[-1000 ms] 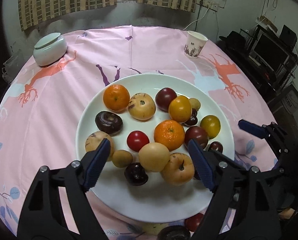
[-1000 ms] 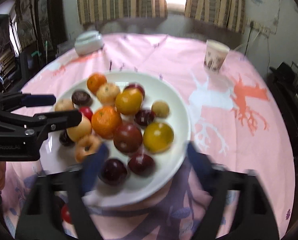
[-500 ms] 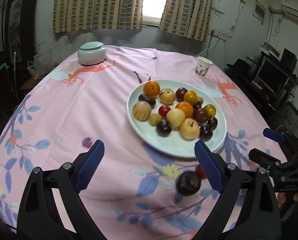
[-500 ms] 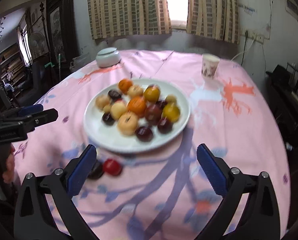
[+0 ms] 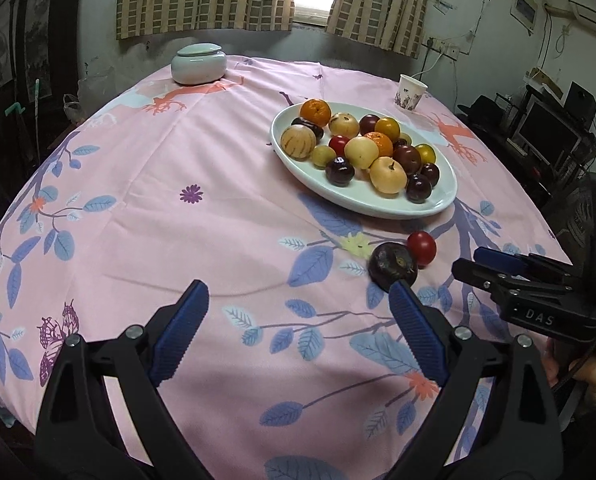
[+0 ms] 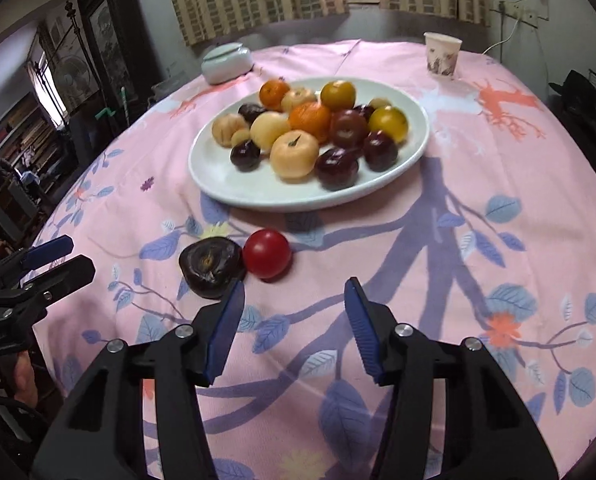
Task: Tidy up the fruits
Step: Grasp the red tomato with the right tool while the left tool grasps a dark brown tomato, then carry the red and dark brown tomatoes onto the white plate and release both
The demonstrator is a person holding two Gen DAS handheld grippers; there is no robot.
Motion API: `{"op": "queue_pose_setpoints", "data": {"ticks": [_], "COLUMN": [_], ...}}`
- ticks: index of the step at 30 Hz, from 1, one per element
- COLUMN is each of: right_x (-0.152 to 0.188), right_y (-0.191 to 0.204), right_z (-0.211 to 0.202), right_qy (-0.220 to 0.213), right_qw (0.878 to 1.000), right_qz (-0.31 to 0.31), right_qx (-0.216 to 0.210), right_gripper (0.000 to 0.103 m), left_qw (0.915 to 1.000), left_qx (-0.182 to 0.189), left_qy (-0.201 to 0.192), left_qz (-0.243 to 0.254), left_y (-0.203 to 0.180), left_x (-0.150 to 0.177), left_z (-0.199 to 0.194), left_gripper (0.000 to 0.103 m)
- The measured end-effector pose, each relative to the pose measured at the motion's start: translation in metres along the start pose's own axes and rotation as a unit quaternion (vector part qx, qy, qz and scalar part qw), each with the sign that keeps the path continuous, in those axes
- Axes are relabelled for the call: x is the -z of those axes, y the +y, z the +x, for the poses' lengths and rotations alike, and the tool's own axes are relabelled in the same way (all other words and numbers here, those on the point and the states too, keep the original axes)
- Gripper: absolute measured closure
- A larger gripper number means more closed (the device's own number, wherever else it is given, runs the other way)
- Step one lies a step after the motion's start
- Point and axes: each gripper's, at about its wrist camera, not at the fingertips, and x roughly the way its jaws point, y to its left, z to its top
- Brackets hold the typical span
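A white oval plate [image 5: 437, 202] [image 6: 218, 184] holds several fruits: oranges, pale apples, dark plums, yellow and red ones. Two fruits lie loose on the pink cloth in front of it: a dark purple fruit [image 5: 392, 265] [image 6: 211, 266] and a red tomato [image 5: 421, 247] [image 6: 267, 253], touching each other. My left gripper [image 5: 298, 316] is open and empty, low over the cloth, the dark fruit just beyond its right finger. My right gripper [image 6: 294, 308] is open and empty, just short of the tomato. Each gripper shows in the other's view [image 5: 509, 268] [image 6: 38, 264].
A pale lidded ceramic jar [image 5: 198, 63] [image 6: 226, 62] stands at the table's far left. A paper cup [image 5: 411, 92] [image 6: 441, 55] stands far right of the plate. The round table drops off at its edges; shelves and electronics stand around the room.
Both grippers pulled back from over the plate toward the table's near edge. The dark fruit and the tomato came into view on the cloth. The right gripper's fingers have narrowed somewhat.
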Motion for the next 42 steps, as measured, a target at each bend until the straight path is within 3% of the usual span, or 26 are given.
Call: {"op": "queue_pose_setpoints", "data": {"ticks": [11, 15, 18, 23, 31, 37, 38, 40, 41, 42], "right_x": [-0.018, -0.024, -0.025, -0.014, 0.020, 0.026, 0.026, 0.025, 0.025, 0.025], "right_y": [0.017, 0.019, 0.021, 0.017, -0.011, -0.020, -0.021, -0.023, -0.023, -0.023], "right_z": [0.032, 0.046, 0.046, 0.008, -0.039, -0.055, -0.055, -0.056, -0.056, -0.056], "right_qy": [0.028, 0.046, 0.043, 0.003, -0.018, -0.034, -0.035, -0.036, -0.036, -0.036], "right_qw": [0.999, 0.998, 0.998, 0.999, 1.000, 0.999, 0.999, 0.999, 0.999, 0.999], "right_qz": [-0.037, -0.038, -0.039, -0.032, 0.013, 0.024, 0.025, 0.028, 0.029, 0.030], "right_qx": [0.015, -0.007, -0.006, 0.011, 0.004, -0.008, -0.009, -0.012, -0.015, -0.017], "right_gripper": [0.050, 0.070, 0.070, 0.071, 0.071, 0.071, 0.071, 0.071, 0.071, 0.071], "left_qw": [1.0000, 1.0000, 1.0000, 0.9995, 0.9972, 0.9943, 0.9936, 0.9915, 0.9919, 0.9921], "left_qx": [0.001, 0.006, 0.006, 0.023, 0.006, -0.021, -0.025, -0.016, -0.015, -0.005], "left_qy": [0.001, 0.002, 0.006, 0.015, 0.043, 0.063, 0.066, 0.087, 0.081, 0.081], "left_qz": [0.003, -0.005, -0.004, 0.015, 0.061, 0.084, 0.088, 0.095, 0.097, 0.096], "left_y": [-0.002, 0.003, 0.004, -0.011, -0.054, -0.073, -0.075, -0.077, -0.077, -0.076], "left_x": [0.002, 0.002, 0.002, -0.004, -0.016, -0.022, -0.023, -0.021, -0.021, -0.021], "left_z": [-0.002, -0.003, -0.002, 0.004, 0.051, 0.085, 0.089, 0.099, 0.098, 0.097], "left_gripper": [0.010, 0.010, 0.010, 0.010, 0.010, 0.010, 0.013, 0.039, 0.042, 0.057]}}
